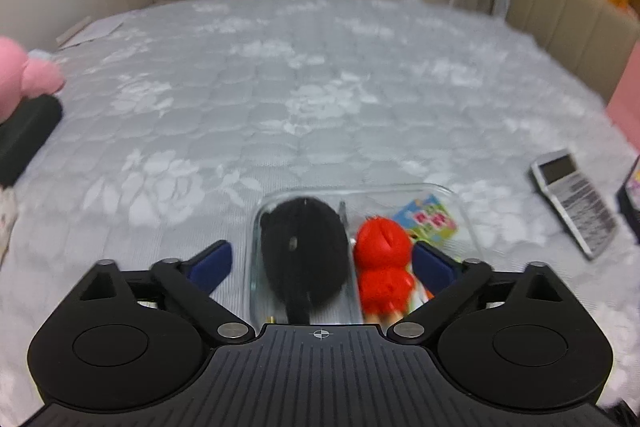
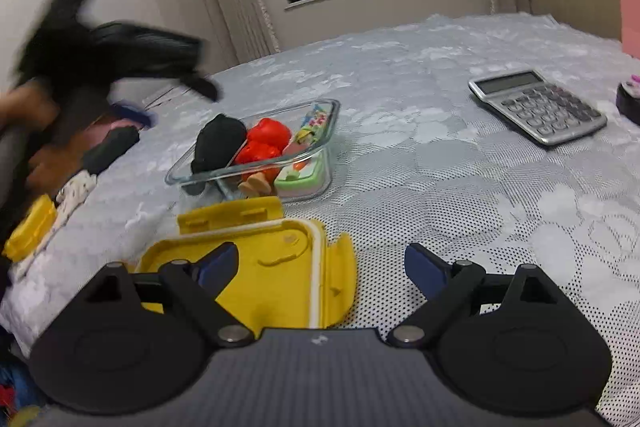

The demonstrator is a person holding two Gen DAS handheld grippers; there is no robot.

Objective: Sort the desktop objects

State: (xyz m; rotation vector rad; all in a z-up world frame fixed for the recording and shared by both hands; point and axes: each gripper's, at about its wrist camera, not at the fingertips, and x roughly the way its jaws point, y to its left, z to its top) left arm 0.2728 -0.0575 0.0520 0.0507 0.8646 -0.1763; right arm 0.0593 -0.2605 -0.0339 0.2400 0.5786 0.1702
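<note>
One glass box [image 2: 256, 163] is sitting on the table [image 2: 440, 187], holding one black toy [image 2: 218, 143], one red toy [image 2: 262, 145] and some cards. One calculator [image 2: 538, 105] is lying well apart. Only the right view is showing the one yellow lid [image 2: 280, 263]. The left gripper [image 1: 322, 263] is standing wide above the box, holding nothing; the right gripper [image 2: 320, 267] is standing wide over the lid, empty.

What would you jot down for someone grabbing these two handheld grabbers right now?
Left gripper: jaws apart, nothing between them, above the glass dish.
Right gripper: jaws open and empty, over the yellow lid.
Done: black plush toy, red figure and small colourful items lie in the glass dish.
Left: calculator sits loose on the tablecloth; the lid is not on the dish.
</note>
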